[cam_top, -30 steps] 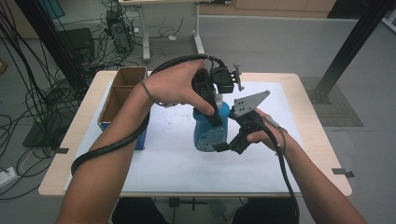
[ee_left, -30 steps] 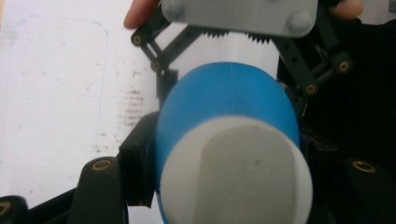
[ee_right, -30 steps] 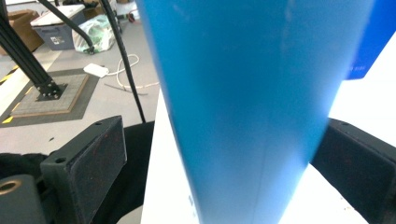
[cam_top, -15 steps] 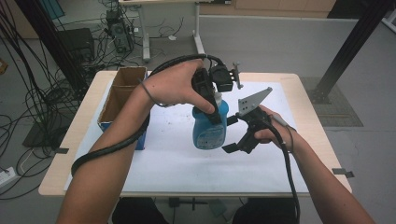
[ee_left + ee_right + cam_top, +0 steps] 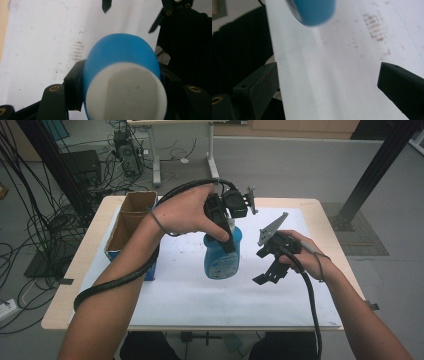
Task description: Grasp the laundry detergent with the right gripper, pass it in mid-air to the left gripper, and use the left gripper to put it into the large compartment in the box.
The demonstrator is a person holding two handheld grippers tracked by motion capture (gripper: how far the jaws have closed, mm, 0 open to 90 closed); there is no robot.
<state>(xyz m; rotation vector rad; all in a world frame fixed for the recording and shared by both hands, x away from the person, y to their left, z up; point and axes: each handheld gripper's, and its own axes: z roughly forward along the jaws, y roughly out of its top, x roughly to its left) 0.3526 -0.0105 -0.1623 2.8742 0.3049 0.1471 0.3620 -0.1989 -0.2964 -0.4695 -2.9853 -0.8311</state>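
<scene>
Two tongs are at work over the white sheet (image 5: 165,295) on the table (image 5: 65,310). The left tongs (image 5: 227,232) are clamped on the neck of a blue bottle (image 5: 220,257) and hold it up, just off the sheet as far as I can tell. In the left gripper view the bottle's white top (image 5: 125,92) sits right between the jaws, and the blue body (image 5: 120,50) sticks out past them. The right tongs (image 5: 267,270) are apart and hold nothing; they hang just beside the bottle, on its right. In the right gripper view the blue bottle (image 5: 312,11) is up ahead of the open jaws, a bit to their left, not yet between them. I think the step now is lifting or carrying the bottle with the left tongs. Next, the right tongs may need to close in and grip the body, so they must line up with it first. A brown box (image 5: 130,220) sits well off to the left of the left tongs. I cannot see if anything is inside it.
</scene>
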